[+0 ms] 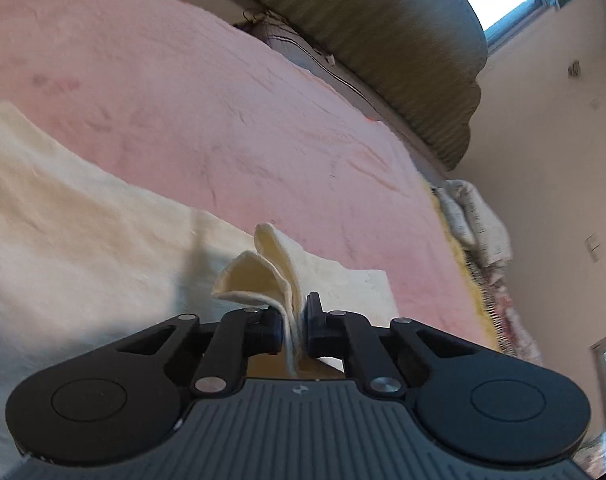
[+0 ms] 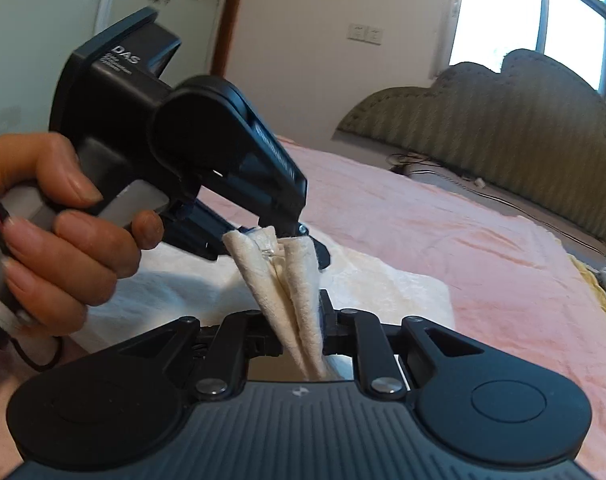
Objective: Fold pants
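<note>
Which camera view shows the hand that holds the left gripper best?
The right wrist view. There the hand is seen at the left, fingers wrapped around the handle of the left gripper, which pinches the cream pants. The left wrist view shows no hand, only that gripper's own fingers.

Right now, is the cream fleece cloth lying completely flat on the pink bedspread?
No, both black grippers pinch a cloth edge raised off the bedspread.

Left tool (image 1: 294, 330) pinches a cream pants (image 1: 83, 216) edge — above the pink bedspread (image 1: 223, 112).
</note>
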The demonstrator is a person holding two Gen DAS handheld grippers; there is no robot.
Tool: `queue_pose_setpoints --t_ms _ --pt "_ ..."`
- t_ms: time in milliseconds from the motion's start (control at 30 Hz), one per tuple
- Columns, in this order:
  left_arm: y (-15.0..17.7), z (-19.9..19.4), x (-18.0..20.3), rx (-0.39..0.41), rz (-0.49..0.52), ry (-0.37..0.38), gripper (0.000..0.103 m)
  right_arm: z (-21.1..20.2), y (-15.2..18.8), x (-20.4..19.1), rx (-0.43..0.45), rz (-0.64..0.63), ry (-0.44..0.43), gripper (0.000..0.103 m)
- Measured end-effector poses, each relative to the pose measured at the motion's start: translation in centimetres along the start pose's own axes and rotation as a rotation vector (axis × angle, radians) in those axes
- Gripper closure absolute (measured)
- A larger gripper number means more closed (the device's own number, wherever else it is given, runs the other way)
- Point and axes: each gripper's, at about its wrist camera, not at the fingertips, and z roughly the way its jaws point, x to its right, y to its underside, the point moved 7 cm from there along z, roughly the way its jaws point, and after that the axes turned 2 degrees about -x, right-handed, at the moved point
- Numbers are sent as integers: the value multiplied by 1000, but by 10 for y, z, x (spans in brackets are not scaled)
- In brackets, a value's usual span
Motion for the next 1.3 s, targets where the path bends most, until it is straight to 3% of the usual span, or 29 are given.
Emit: queue_pose_setpoints --t_ms 133,200,233,300,367,433,500,533,600,667,733,833,1067,1133,1300 --pt "-12 -25 -13 72 185 -191 94 16 -14 -35 9 -80 -78 88" --pt "-10 -28 -22 65 252 -280 90 27 -18 -54 12 -106 -125 88" --pt "-8 -28 -33 33 270 -331 75 34 -17 -62 -1 -117 -143 88" --pt "-2 -30 -53 -11 238 -375 65 50 -8 -77 -86 -130 -182 82" --pt "2 -50 -76 16 219 -431 50 55 3 -87 -123 -139 -178 73" --pt "0 -70 -90 73 228 -507 41 42 8 -91 -105 -148 -185 67" --pt "-3 -87 -102 120 221 -587 38 23 8 -88 -82 -105 -246 51" --pt "-7 -96 -105 139 207 -608 38 12 5 -84 -52 -72 -293 51" --pt "-7 -106 -108 147 159 -591 35 -7 0 -73 19 -14 -361 51" --pt "-5 -110 -108 122 95 -525 35 -11 -1 -66 47 -19 -307 51" --pt "2 -111 -102 79 41 -437 34 0 1 -65 14 -81 -241 51" --pt "10 -109 -93 34 -4 -305 35 10 -4 -76 -13 -128 -269 52" --pt "20 -107 -78 -22 -51 -168 35 16 1 -89 0 -217 -146 53" --pt "25 -102 -76 -54 -84 -129 35 21 3 -90 -4 -263 -102 60" --pt "37 -94 -82 -118 -171 -66 35 19 14 -108 -33 -420 -49 65"
